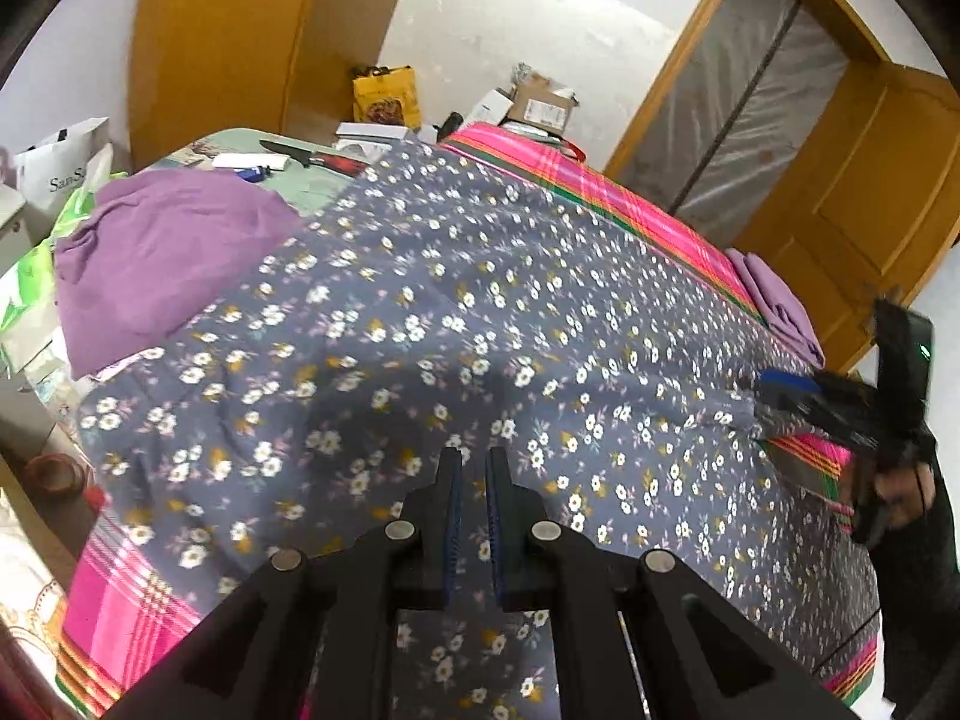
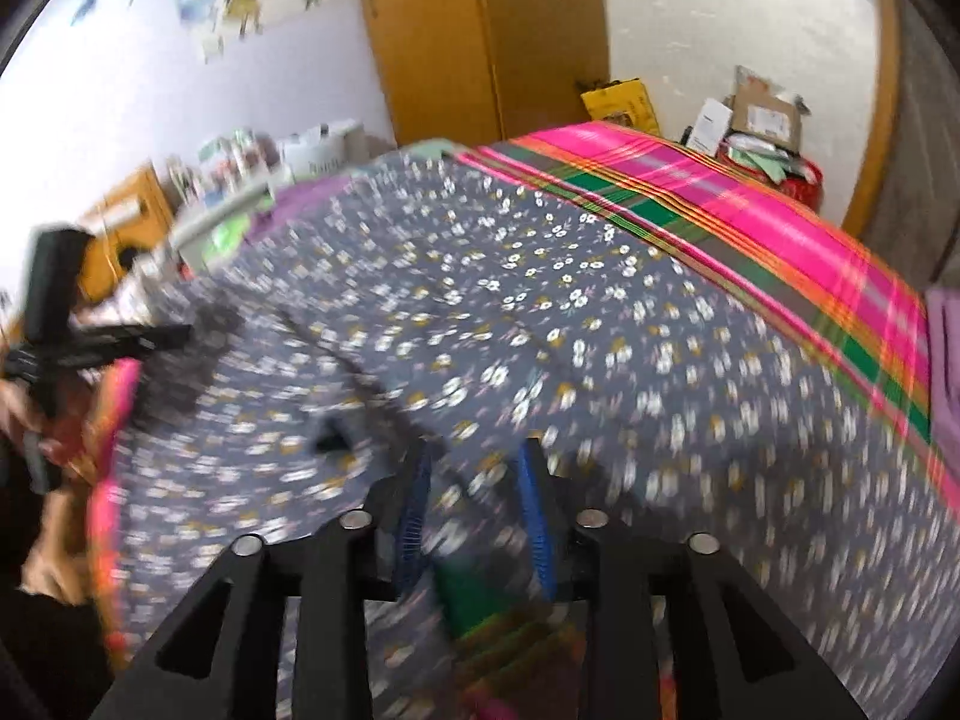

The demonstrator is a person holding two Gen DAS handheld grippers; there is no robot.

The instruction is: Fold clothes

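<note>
A grey-blue floral garment (image 1: 456, 324) lies spread over a bed with a pink plaid cover (image 1: 600, 192). My left gripper (image 1: 473, 468) hovers above its near part, jaws almost together with a narrow empty gap. My right gripper (image 2: 477, 468) is open, with floral cloth (image 2: 540, 312) between its blue pads; the view is blurred. In the left wrist view the right gripper (image 1: 774, 396) sits at the garment's right edge. The left gripper (image 2: 150, 336) shows at the left of the right wrist view.
A crumpled purple cloth (image 1: 162, 252) lies at the bed's left side. A folded purple cloth (image 1: 780, 306) lies at the right edge. A knife (image 1: 300, 156) and small items lie at the far end. Boxes (image 1: 540, 102) and wooden doors (image 1: 858, 192) stand behind.
</note>
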